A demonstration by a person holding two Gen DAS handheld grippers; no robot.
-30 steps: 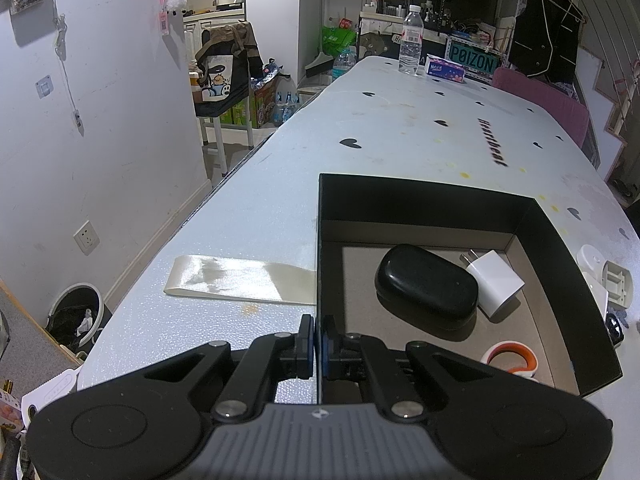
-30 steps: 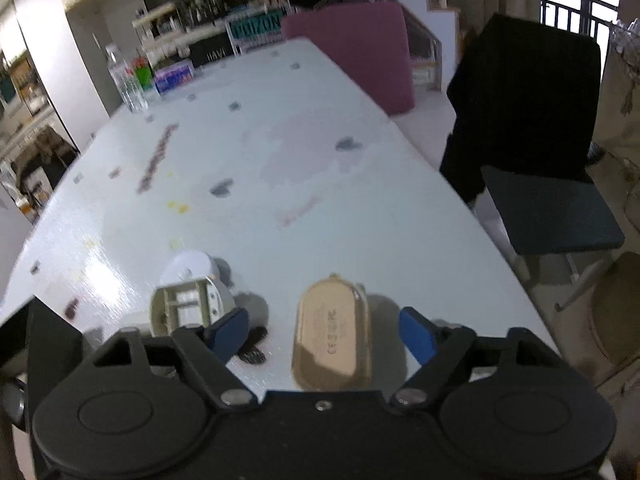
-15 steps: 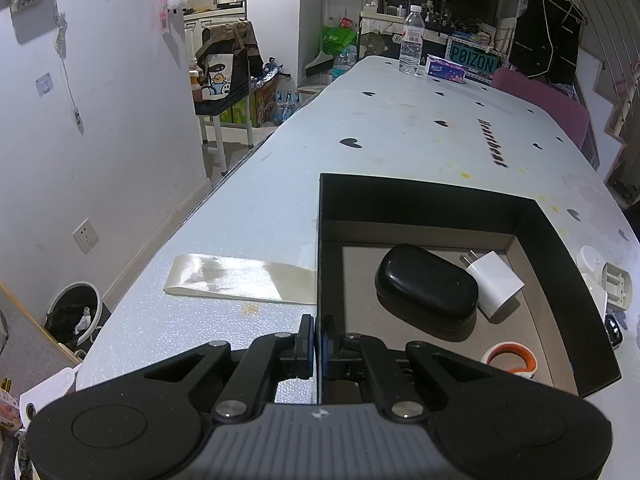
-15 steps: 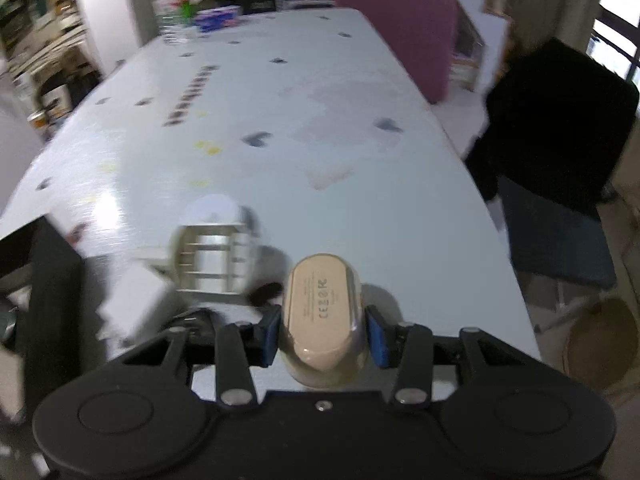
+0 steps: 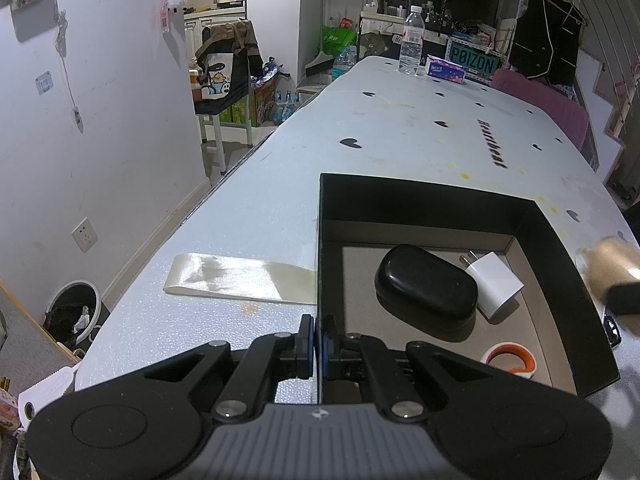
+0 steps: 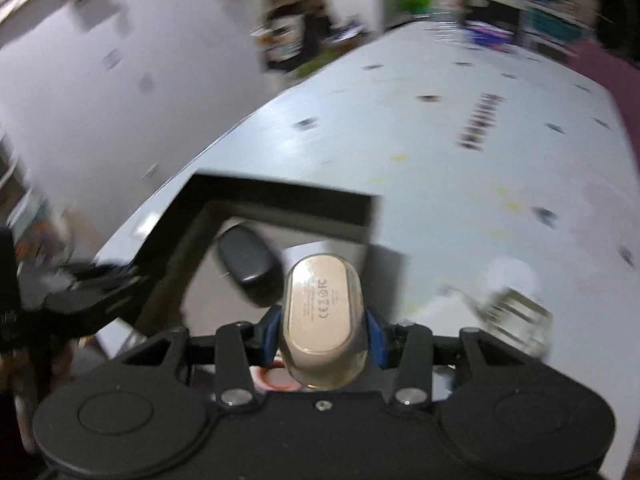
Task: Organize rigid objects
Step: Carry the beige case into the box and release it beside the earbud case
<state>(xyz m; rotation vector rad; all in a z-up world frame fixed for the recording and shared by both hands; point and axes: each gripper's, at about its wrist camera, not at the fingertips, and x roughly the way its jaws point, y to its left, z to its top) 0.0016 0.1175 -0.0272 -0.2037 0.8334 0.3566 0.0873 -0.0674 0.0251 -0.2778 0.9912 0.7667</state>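
Note:
My left gripper is shut on the near left wall of an open black box standing on the white table. Inside the box lie a black oval case, a white charger plug and an orange-and-white tape roll. My right gripper is shut on a beige oval case and holds it in the air over the box's right side. From the left wrist view the beige case shows blurred just beyond the right wall.
A cream ribbon strip lies left of the box. A white slotted plastic piece and a white round lid sit on the table right of the box. A water bottle and a tissue pack stand at the far end.
My right gripper closed on the beige case, lifted it off the table and swung it left toward the box while rolling. The left gripper and the box stayed still.

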